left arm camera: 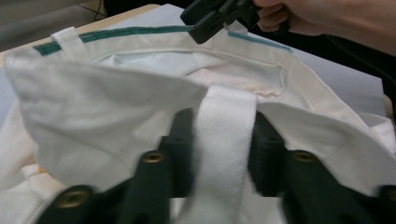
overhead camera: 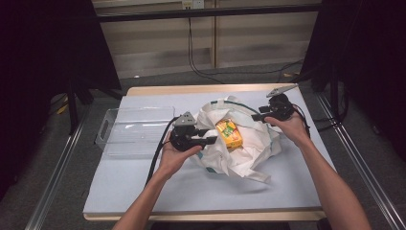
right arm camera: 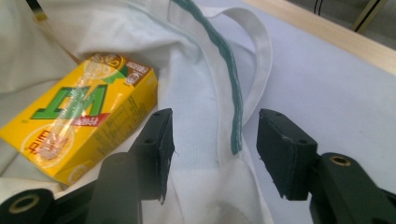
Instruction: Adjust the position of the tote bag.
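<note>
Bag [overhead camera: 239,143] lies mid-mat, carton [overhead camera: 229,133] inside its mouth. Left gripper [left arm camera: 219,154] pinches a white handle strap [left arm camera: 224,135]. Right gripper [right arm camera: 212,154] gapes, 2 jaws straddling the green-trimmed rim [right arm camera: 231,93], not gripping. Step: opening the bag. Next, likely: close right, spread the rim.

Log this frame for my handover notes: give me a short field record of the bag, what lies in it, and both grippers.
bag: white cloth tote bag with green trim, lying open on the blue-grey table mat
contents: yellow drink carton lying flat inside
left gripper: jaws either side of the white bag handle strap; grip on it unclear
right gripper: jaws open, astride the green-trimmed bag rim, not pressing it
nearby: clear plastic tray left of the bag
</note>
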The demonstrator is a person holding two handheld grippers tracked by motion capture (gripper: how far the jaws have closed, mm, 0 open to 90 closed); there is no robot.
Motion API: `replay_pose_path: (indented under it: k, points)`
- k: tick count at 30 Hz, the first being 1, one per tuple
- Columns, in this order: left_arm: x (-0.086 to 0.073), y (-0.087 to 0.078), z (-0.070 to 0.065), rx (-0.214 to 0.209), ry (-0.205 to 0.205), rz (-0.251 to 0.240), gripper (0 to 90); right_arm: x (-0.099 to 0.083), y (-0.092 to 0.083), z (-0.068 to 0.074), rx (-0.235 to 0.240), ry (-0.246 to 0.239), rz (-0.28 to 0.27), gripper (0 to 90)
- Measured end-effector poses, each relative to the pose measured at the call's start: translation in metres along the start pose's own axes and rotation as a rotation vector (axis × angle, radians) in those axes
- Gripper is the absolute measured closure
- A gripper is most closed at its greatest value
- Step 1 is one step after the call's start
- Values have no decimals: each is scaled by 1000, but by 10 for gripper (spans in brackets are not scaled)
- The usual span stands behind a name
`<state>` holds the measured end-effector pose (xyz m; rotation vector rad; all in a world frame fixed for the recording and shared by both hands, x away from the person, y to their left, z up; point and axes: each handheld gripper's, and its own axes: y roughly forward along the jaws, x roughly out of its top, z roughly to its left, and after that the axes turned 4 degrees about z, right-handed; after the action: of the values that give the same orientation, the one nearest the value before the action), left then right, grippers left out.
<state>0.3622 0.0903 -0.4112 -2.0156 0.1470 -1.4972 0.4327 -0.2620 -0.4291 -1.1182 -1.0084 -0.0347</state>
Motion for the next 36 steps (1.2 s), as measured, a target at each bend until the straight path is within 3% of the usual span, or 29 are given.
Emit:
replay_pose_path:
  k: [1, 2, 3, 4, 7, 14, 15, 21, 22, 26, 30, 34, 35, 36]
  points:
    - [-1, -1, 0, -5, 2, 5, 774, -1, 3, 1, 4, 9, 5, 530]
    - [-1, -1, -1, -11, 6, 18, 774, -1, 3, 1, 4, 9, 5, 530]
    - [-3, -2, -1, -20, 10, 26, 856, -2, 6, 0, 27, 7, 17, 571]
    - [-4, -3, -1, -17, 11, 38, 856, -2, 6, 0, 27, 7, 17, 571]
    - [-12, -11, -1, -9, 2, 103, 874, -5, 6, -2, 10, 3, 43, 778]
    - [-29, -39, 1, 49, 7, 248, 878, -12, 7, -7, -5, 0, 80, 844]
    - [-34, -43, 1, 62, 17, 294, 878, -15, 7, -8, -6, 3, 89, 848]
    - [-51, -51, 5, 67, -5, 353, 880, -15, 9, -8, -28, -11, 94, 852]
    - [-56, -52, 6, 77, -9, 359, 881, -17, 9, -9, -48, -13, 103, 853]
    - [-77, -51, 10, 70, -35, 380, 881, -23, 11, -13, -43, -5, 103, 854]
    - [-93, -46, 12, 69, -77, 354, 881, -32, 17, -13, -45, 12, 116, 855]
    - [-88, -48, 11, 61, -65, 286, 874, -30, 19, -10, -57, -9, 119, 855]
    - [-84, -51, 10, 61, -59, 261, 808, -28, 18, -6, -58, -16, 116, 855]
    - [-81, -52, 8, 68, -54, 245, 808, -28, 18, -6, -58, -16, 116, 855]
